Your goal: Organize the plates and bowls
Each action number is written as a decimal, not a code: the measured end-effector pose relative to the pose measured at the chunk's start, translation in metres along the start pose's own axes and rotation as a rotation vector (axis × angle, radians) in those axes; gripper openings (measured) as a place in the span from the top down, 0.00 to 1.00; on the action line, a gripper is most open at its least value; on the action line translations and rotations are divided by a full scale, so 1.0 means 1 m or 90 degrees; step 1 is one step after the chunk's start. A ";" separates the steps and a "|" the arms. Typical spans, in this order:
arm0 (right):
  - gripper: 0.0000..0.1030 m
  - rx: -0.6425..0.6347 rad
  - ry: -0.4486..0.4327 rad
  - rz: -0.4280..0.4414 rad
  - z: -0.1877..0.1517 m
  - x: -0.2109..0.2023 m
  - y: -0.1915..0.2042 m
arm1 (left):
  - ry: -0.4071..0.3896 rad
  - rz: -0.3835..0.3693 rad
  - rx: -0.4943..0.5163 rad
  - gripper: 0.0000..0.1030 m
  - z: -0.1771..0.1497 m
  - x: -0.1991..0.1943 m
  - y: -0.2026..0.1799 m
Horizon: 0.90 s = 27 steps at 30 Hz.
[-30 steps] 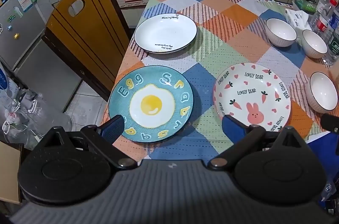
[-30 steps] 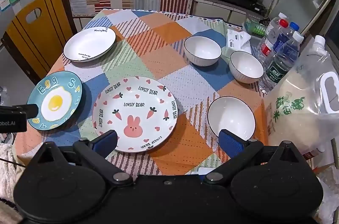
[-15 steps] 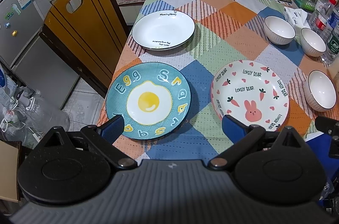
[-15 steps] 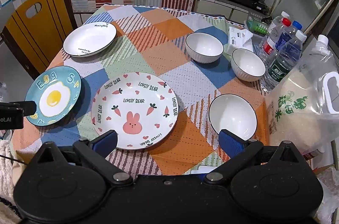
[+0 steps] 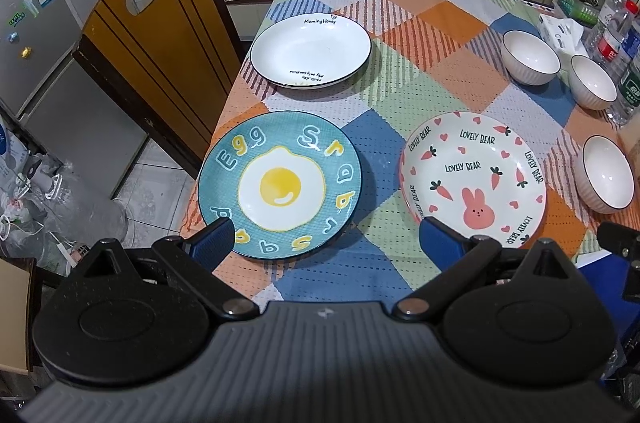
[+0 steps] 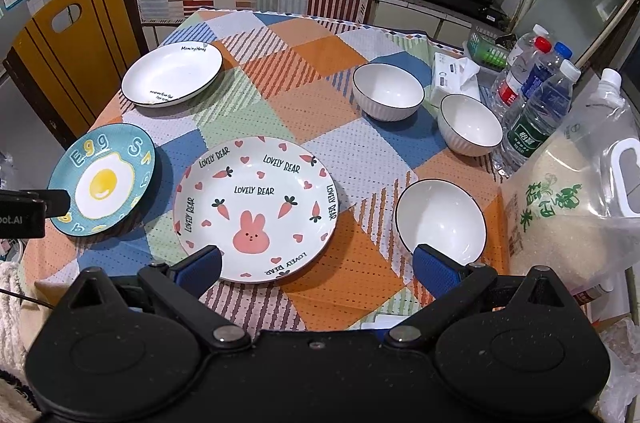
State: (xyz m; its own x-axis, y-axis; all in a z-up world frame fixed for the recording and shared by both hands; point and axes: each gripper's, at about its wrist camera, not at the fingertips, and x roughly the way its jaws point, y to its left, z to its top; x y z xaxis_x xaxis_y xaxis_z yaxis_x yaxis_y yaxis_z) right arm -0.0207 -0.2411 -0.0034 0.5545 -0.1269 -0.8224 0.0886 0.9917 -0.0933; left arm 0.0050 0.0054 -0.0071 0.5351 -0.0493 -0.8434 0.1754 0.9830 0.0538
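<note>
Both claws gape wide and empty: the left claw [image 5: 326, 239] has the egg plate [image 5: 280, 185] at twelve o'clock, nearer than the right claw [image 6: 318, 265] facing the bunny plate [image 6: 256, 209].

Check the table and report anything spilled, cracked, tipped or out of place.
Nothing stands out. The three plates, the egg plate, the bunny plate and the white plate, lie flat and apart. The three white bowls sit upright and empty. No spill or visible crack.
</note>
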 end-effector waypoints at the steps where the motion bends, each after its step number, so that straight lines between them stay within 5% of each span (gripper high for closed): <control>1: 0.00 0.000 0.000 -0.001 0.000 0.000 0.000 | 0.000 0.001 0.000 0.03 0.000 0.000 0.000; 27: 0.00 0.002 0.001 -0.004 0.000 0.003 -0.001 | -0.009 -0.010 0.018 0.05 -0.002 -0.004 -0.003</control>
State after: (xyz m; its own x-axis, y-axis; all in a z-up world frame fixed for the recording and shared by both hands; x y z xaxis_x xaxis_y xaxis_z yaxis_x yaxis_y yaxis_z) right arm -0.0197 -0.2426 -0.0056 0.5524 -0.1327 -0.8229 0.0942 0.9909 -0.0966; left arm 0.0001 0.0031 -0.0050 0.5438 -0.0680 -0.8365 0.2068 0.9768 0.0550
